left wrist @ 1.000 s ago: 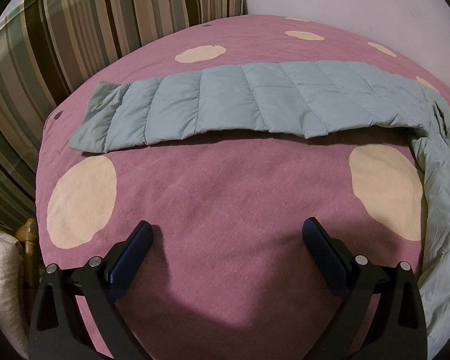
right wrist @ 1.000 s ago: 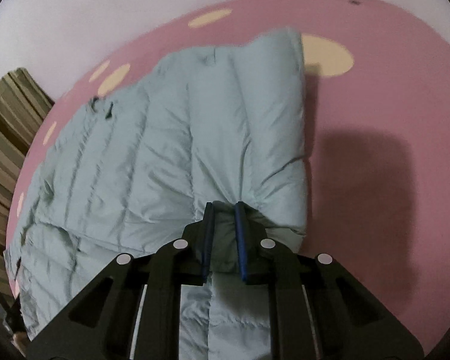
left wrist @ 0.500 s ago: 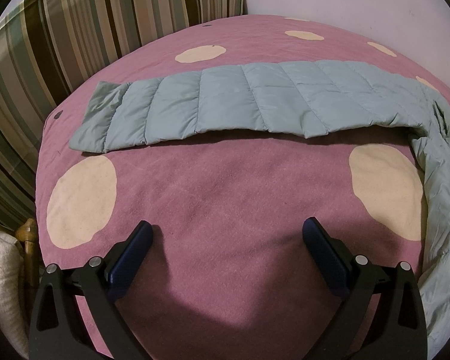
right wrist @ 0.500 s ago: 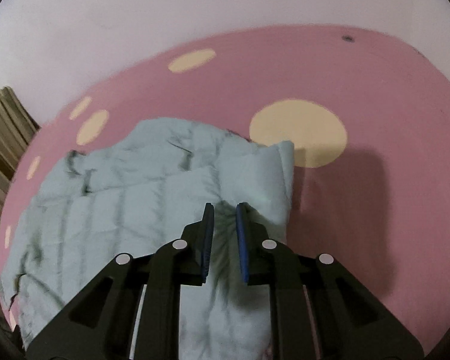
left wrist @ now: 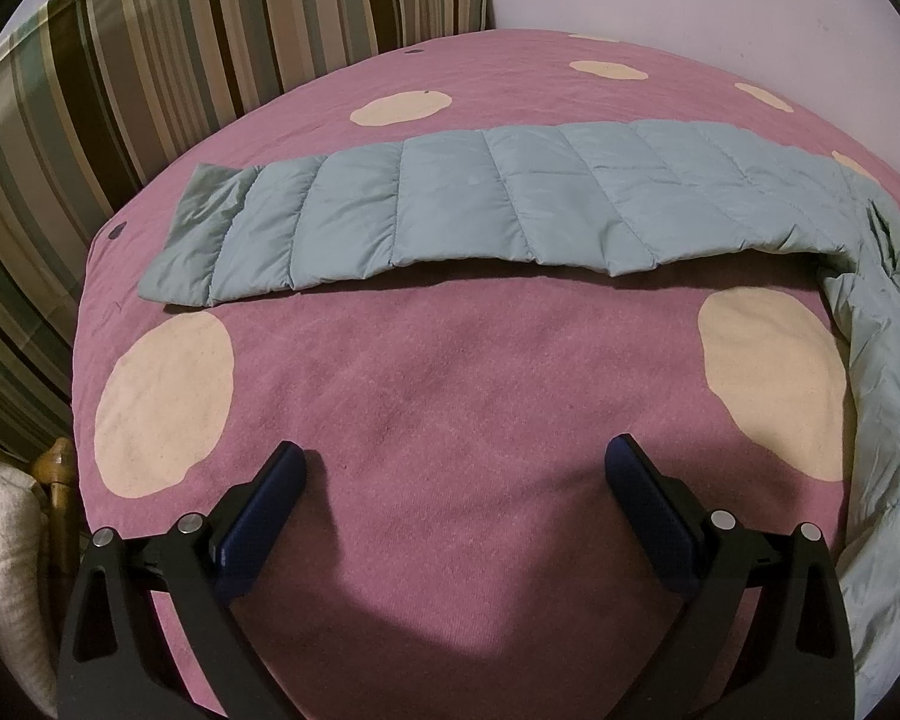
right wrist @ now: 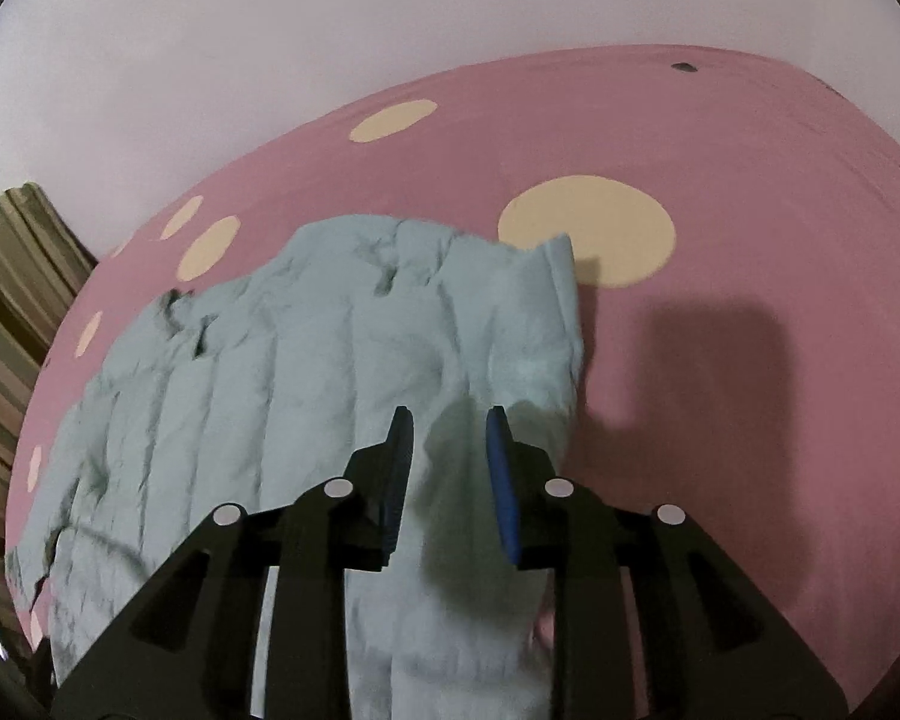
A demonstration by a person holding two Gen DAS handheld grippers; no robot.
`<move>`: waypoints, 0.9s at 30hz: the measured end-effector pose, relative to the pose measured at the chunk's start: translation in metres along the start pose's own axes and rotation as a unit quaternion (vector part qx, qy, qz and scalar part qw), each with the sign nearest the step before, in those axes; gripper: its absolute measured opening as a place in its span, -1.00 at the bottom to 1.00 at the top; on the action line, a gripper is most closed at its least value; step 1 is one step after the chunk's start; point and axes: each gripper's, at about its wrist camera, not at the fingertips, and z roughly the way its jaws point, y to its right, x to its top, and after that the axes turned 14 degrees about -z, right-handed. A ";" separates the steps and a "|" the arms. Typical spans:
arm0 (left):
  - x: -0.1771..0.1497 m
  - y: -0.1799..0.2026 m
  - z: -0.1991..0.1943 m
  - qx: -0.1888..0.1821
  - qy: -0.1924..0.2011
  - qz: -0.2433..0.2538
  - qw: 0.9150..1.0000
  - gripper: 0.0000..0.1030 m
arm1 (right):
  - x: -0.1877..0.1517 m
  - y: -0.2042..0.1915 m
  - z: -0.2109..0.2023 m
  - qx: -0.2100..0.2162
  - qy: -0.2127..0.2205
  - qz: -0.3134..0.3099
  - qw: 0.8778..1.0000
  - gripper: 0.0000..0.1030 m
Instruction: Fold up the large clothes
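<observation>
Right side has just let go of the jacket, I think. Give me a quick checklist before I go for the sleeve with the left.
1. Right gripper released: ok, jaws have just been opening; fabric lies loose between them.
2. Left gripper open and empty: ok.
3. Pale blue quilted puffer jacket body flat: not ok, rumpled.
4. Long quilted sleeve stretched out flat: ok.
5. Pink spotted bedspread bare between left gripper and sleeve: ok.
6. Fold edges aligned: cannot tell.

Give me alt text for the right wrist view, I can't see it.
The right claw hangs over a pale blue quilted jacket lying rumpled on a pink bedspread with cream dots; its jaws have just been opening, with jacket fabric seen in the gap but not pinched. A pale wall rises behind.
</observation>
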 end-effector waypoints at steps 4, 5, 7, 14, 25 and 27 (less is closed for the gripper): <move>0.000 0.000 0.000 0.000 0.000 0.000 1.000 0.93 | -0.018 -0.003 0.002 0.003 -0.019 0.001 1.000 -0.51; 0.000 0.000 0.000 0.000 0.000 0.000 1.000 0.93 | -0.021 -0.004 0.009 -0.002 -0.029 -0.001 1.000 -0.52; 0.000 0.000 0.000 0.000 0.000 0.000 1.000 0.93 | -0.026 -0.003 0.023 -0.003 -0.044 0.001 0.999 -0.52; 0.000 0.001 0.000 0.001 0.000 0.001 1.000 0.93 | -0.020 -0.022 -0.005 -0.020 -0.019 -0.012 1.000 -0.39; 0.000 0.001 0.000 -0.002 0.000 -0.002 1.000 0.93 | -0.041 -0.056 0.017 -0.073 -0.035 -0.052 0.995 0.03; -0.001 0.001 0.000 -0.002 0.000 -0.002 1.000 0.93 | -0.043 -0.060 0.022 -0.086 -0.032 -0.065 0.994 0.10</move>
